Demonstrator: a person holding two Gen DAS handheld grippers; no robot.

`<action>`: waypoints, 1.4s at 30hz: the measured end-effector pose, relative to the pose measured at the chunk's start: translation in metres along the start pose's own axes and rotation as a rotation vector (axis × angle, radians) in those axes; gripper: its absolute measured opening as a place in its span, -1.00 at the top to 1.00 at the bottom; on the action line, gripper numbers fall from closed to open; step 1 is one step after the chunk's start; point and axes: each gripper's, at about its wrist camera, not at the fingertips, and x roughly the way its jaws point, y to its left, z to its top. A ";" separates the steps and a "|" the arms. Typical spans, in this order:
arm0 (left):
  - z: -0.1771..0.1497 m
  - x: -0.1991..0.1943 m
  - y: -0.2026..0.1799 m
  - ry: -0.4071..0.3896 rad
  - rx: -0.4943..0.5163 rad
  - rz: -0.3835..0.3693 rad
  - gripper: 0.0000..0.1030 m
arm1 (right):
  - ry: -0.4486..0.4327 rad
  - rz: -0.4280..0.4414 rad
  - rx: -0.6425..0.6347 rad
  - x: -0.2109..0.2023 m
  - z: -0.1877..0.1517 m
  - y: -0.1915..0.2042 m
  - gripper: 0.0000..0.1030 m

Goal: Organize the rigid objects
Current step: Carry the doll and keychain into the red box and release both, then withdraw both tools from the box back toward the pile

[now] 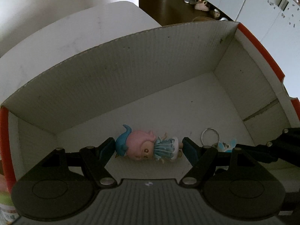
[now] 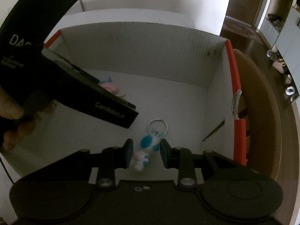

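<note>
One cardboard box point(image 1: 131, 71) with red edges, one pink-haired doll point(image 1: 148, 146) in it, and one blue-and-white keychain toy point(image 2: 150, 146) with one metal ring point(image 2: 157, 126); two grippers, left point(image 1: 149, 149) and right point(image 2: 146, 154)

Setting: a home, likely a kitchen or hallway edge. Evidence: dark wood floor point(image 1: 168, 5); white cabinet doors point(image 1: 262, 9) with handles; shoes point(image 1: 201, 5) lined along the cabinet base; interior door point(image 2: 243, 0) at the far end; white round-cornered table point(image 1: 75, 33)
</note>
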 end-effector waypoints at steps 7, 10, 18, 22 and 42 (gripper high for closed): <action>-0.002 -0.004 0.004 0.013 -0.019 -0.009 -0.53 | -0.017 0.006 0.007 -0.012 -0.005 -0.002 0.28; -0.003 -0.009 0.004 0.001 -0.027 -0.011 -0.51 | -0.033 0.010 0.021 -0.017 -0.011 -0.002 0.23; -0.010 -0.037 0.003 -0.065 -0.024 -0.029 -0.51 | -0.085 0.026 0.050 -0.043 -0.031 0.004 0.09; -0.017 -0.054 0.003 -0.097 -0.030 -0.042 -0.51 | -0.121 0.033 0.056 -0.055 -0.035 0.001 -0.15; -0.072 -0.154 0.019 -0.324 -0.017 -0.106 -0.51 | -0.291 0.017 0.124 -0.109 -0.028 0.014 -0.52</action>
